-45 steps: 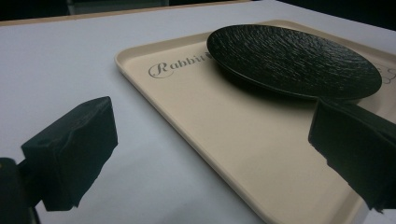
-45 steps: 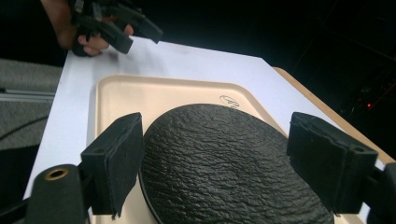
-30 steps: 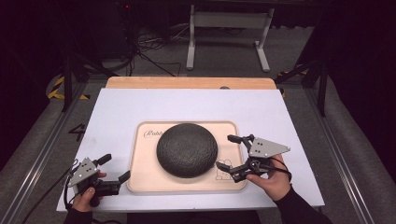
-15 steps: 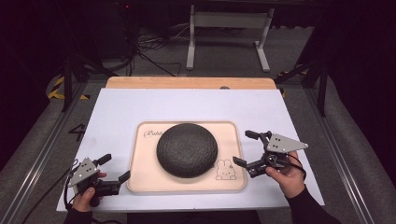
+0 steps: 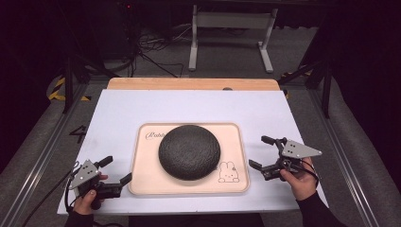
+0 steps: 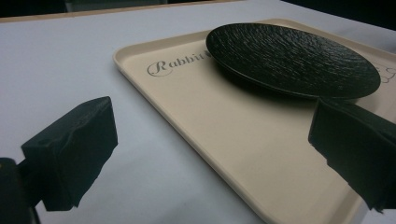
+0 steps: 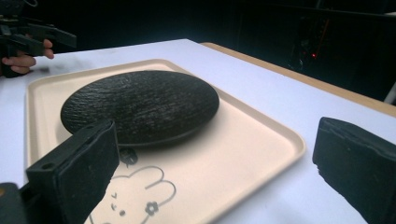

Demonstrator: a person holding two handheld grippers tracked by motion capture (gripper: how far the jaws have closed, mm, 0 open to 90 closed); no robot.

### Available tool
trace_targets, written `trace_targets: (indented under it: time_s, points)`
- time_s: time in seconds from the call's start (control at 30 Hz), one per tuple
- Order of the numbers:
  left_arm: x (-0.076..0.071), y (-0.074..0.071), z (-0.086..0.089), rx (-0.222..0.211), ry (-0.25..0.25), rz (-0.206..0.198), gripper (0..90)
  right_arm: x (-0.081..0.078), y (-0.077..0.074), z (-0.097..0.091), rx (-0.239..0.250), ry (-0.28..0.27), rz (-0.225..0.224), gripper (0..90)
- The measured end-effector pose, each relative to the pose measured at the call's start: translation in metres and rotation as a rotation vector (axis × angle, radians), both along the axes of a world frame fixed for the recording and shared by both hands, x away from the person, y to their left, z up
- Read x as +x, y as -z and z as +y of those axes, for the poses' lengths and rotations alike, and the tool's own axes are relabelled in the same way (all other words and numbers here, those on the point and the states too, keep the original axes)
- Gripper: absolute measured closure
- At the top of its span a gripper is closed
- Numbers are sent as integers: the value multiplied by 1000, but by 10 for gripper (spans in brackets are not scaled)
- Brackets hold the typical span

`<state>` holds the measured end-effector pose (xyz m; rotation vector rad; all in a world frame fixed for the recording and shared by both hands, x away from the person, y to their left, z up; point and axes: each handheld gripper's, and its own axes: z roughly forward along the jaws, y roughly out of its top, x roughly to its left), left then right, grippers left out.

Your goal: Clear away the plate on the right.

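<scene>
- My right claw (image 5: 265,153) is spread as wide as it goes, and it's just been opening, with nothing between the jaws. It sits off the right edge of the tray (image 5: 236,142), jaws pointing in at it, not touching it as far as I can see.
- My left claw (image 5: 113,171) is open too and empty. It's parked at the tray's near-left corner, one jaw out over the tray's edge and the other over the white table (image 5: 123,113). Can't tell whether it actually touches the rim.
- The plate (image 5: 189,151) is the thing here: dark, rough-textured, and it looks flipped face down, domed side up. It sits roughly mid-tray, just above the little rabbit drawing (image 5: 228,172).
- In the right gripper view the plate's rim (image 7: 196,126) shows a thin shadow gap above the tray, so my guess is that's where a jaw could get under.
- Why both claws flank the tray: my read is they're set to work from both sides, either steadying the tray or coming in at the plate's edge. A domed plate gives little to pinch on top, so low and from the side makes sense.
</scene>
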<state>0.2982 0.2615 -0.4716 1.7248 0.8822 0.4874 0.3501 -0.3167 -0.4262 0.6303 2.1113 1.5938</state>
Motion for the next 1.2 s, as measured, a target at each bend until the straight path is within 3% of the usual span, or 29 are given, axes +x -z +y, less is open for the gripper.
trace_targets:
  time_s: [0.33,0.8,0.97,1.1,1.2]
  points:
    - [0,0,0,2,0,1,20,-2,15,-20,37,50,52,14]
    - [0,0,0,0,4,2,20,-2,28,-22,50,59,100,17]
    - [0,0,0,0,5,2,21,-1,29,-24,77,87,118,16]
    - [0,0,0,-1,7,3,20,1,29,-23,61,86,139,24]
    - [0,0,0,-1,8,3,21,0,29,-21,40,59,127,22]
